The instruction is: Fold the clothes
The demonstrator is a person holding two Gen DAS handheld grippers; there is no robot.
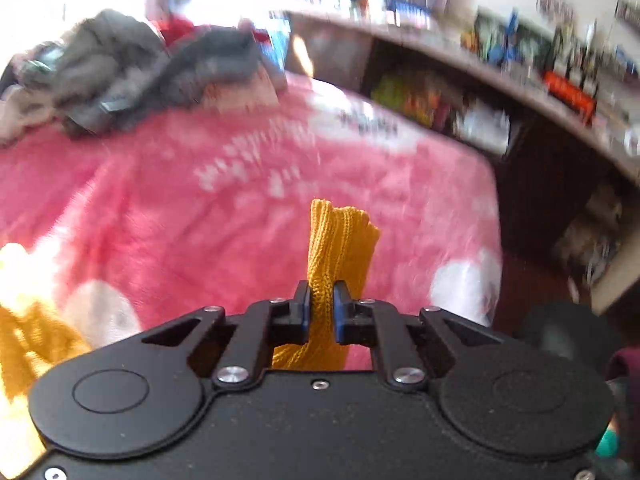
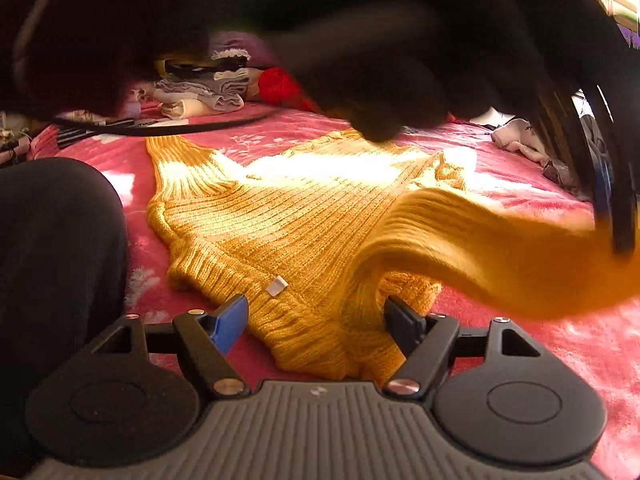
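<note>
Pinching the mustard-yellow ribbed knit sweater (image 1: 336, 248), your left gripper (image 1: 321, 308) is clamped tight; your right gripper (image 2: 316, 320) gapes wide around its near hem, gripping nothing.

The shelves (image 1: 500, 60) along the wall in the left wrist view are smeared by motion, so their contents read only as coloured streaks. The heap of grey clothes (image 1: 132, 68) at the far end of the bed is likewise too soft to sort into garments. In the right wrist view a dark blurred mass (image 2: 340, 40) fills the top and hides the far part of the yellow sweater (image 2: 280, 220). The lifted sleeve (image 2: 500, 256) is blurred and runs out at the right edge, its end unseen
</note>
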